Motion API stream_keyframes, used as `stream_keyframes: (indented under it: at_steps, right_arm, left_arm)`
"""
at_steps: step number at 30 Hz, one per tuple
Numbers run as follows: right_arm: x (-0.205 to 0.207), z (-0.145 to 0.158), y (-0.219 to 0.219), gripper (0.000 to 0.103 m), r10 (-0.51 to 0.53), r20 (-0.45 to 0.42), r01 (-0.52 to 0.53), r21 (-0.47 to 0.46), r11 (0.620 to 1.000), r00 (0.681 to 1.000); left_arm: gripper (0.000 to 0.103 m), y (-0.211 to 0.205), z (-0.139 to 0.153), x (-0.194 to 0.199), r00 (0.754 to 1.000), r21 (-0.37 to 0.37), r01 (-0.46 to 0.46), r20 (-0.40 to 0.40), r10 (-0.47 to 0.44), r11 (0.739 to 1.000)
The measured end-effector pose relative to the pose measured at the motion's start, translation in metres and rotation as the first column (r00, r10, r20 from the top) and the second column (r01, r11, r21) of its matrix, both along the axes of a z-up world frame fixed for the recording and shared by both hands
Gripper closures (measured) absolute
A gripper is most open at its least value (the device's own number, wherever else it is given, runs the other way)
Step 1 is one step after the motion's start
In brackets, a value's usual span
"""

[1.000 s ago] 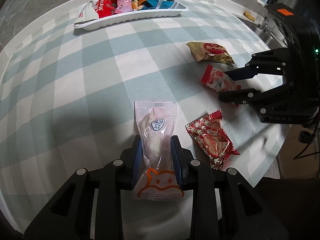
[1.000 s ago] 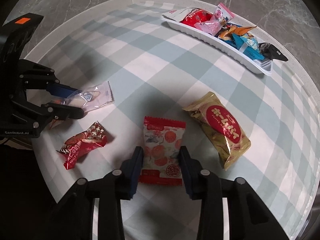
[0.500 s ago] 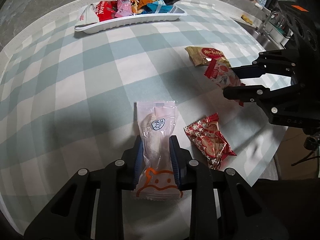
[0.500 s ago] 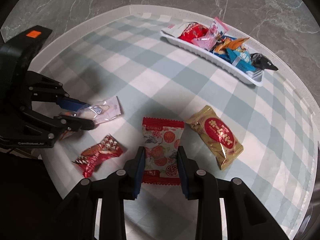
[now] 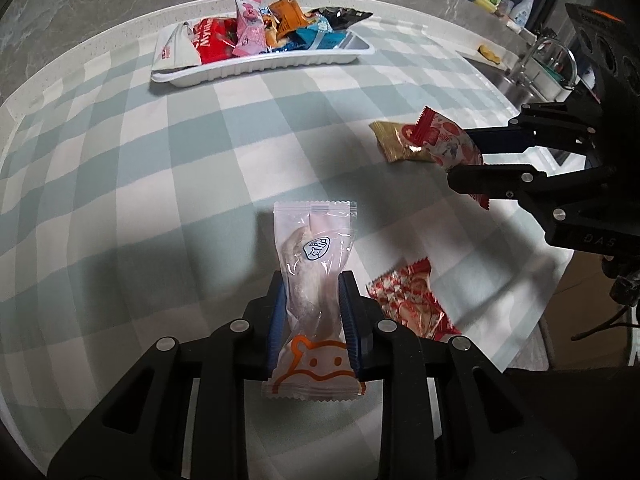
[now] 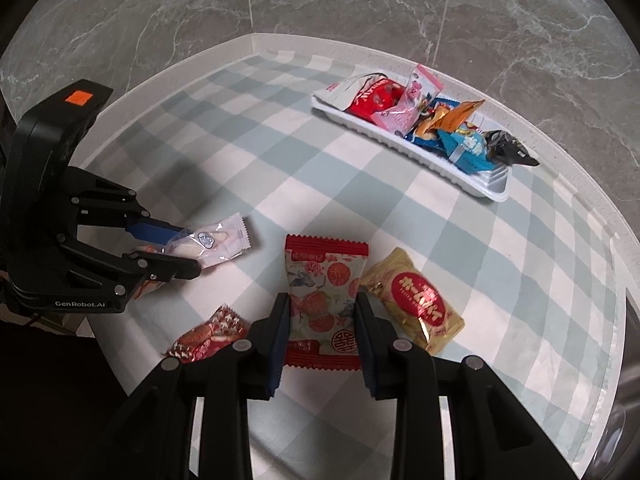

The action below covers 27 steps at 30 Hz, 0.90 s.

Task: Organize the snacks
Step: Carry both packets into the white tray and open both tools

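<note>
- Left wrist view is showing two claws, each gripping one snack packet, above a bench covered in a pale blue and white check cloth.
- Left claw is clamping a clear packet with an orange cartoon print between its blue pads; the packet is sticking out forward past the fingertips and also back behind the pads.
- Right claw is closed on a white packet with red circles and red ends, gripping it by its two long sides; in the left wrist view this packet is hanging clear of the cloth.
- Two loose packets are lying on the cloth: one gold packet with a red oval label, just to the right of the right claw, and one red and white patterned packet, near its left finger.
- One white tray is sitting at the far side of the bench, well apart from both claws, and is holding a heap of mixed packets; at least six are showing.
</note>
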State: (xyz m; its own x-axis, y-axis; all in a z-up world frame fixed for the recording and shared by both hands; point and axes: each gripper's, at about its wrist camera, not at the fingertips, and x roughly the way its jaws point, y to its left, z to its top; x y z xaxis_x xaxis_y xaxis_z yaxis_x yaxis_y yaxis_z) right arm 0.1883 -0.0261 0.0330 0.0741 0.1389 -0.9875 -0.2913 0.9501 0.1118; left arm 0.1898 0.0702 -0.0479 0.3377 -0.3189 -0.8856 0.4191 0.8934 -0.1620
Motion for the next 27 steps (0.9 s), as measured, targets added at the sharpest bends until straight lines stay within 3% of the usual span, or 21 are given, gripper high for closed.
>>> stream_keyframes:
  at_steps: [13,27]
  right_arm:
    - [0.036,-0.002,-0.02,0.07,-0.064,0.024,0.065,-0.002,0.998,0.998]
    - [0.114,-0.026,-0.065,0.07,-0.196,0.05,0.195,0.019,0.981,0.979]
  left_arm:
    - [0.079,0.006,0.024,0.051,0.999,-0.06,-0.023,0.032,0.025,0.998]
    - [0.079,0.009,0.058,0.175,0.994,-0.115,-0.045,0.089,0.055,0.992]
